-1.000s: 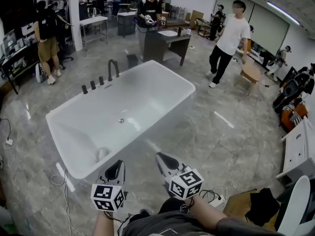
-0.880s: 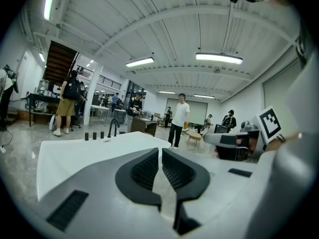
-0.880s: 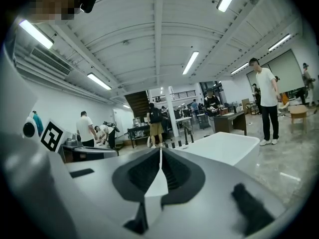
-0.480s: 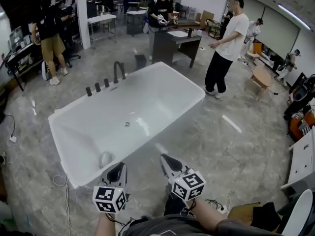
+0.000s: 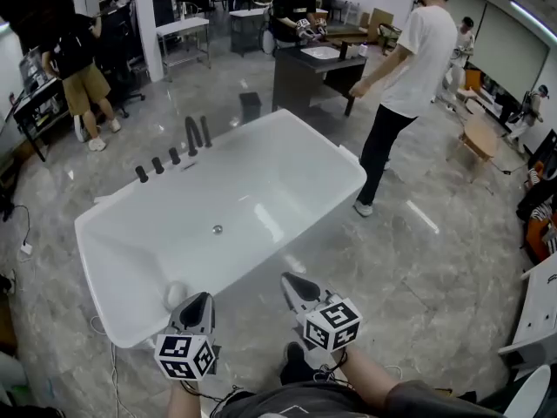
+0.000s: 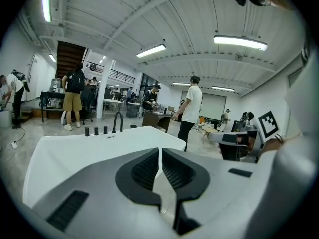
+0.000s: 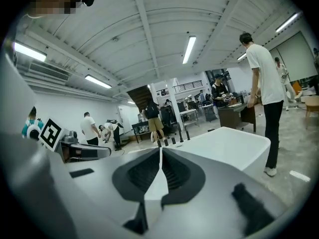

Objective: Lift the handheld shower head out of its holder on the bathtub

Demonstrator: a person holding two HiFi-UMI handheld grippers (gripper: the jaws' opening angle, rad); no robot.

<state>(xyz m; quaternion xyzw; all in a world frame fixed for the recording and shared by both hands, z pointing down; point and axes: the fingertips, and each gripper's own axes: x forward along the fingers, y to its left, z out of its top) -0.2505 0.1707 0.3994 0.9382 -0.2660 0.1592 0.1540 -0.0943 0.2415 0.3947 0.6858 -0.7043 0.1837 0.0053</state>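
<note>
Workshop scene: L gripper (image 5: 196,305) and R gripper (image 5: 294,283), each w/ jaws together and nothing between, held low over the floor at near end of white bathtub (image 5: 252,127). Handheld shower head can't be singled out among row of black fittings (image 5: 157,165) on tub's far rim, beside arched faucet (image 5: 191,136), well apart from both grippers. Person in white tee (image 5: 418,59) stands near tub's right corner.

The bathtub (image 5: 261,190) is finished glossy white, the floor (image 5: 435,268) laid in polished grey stone, the faucet (image 5: 191,135) coated matt black.
</note>
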